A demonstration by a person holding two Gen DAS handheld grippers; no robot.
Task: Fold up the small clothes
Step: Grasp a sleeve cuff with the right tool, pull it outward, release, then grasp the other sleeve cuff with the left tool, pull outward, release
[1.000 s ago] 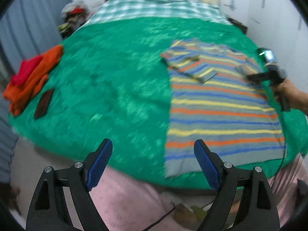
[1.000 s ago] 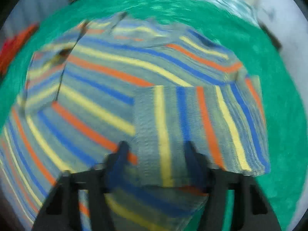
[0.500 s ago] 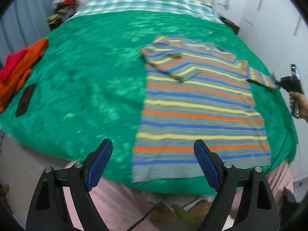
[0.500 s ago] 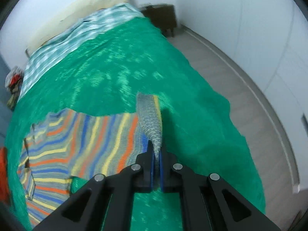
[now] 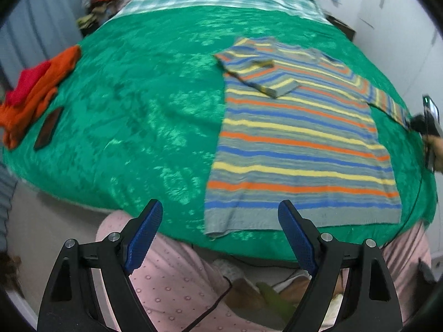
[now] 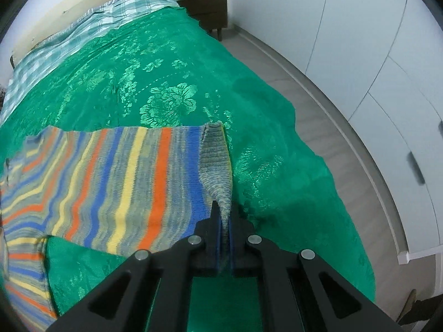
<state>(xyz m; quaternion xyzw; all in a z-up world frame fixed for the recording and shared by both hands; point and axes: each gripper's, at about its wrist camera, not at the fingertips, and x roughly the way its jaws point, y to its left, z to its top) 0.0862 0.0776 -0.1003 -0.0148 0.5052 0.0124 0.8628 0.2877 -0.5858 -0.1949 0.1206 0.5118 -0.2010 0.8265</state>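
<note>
A striped knit sweater (image 5: 299,138) in grey, orange, blue and yellow lies flat on the green bedspread (image 5: 138,96). Its left sleeve (image 5: 263,80) is folded across the chest. Its right sleeve (image 6: 124,182) is stretched out sideways. My right gripper (image 6: 224,221) is shut on the grey cuff (image 6: 217,166) of that sleeve; it also shows at the right edge of the left wrist view (image 5: 423,124). My left gripper (image 5: 220,235) is open and empty, held off the bed's near edge, short of the sweater's hem.
A pile of orange and red clothes (image 5: 36,88) and a dark flat object (image 5: 48,128) lie at the bed's left side. A nightstand (image 6: 206,11) and white wardrobe doors (image 6: 373,55) stand right of the bed. Pink-clad legs (image 5: 171,290) are below.
My right gripper closed on the right sleeve's cuff, unfolded it off the chest and pulled it out straight to the right. My left gripper stayed open, shifting slightly.
</note>
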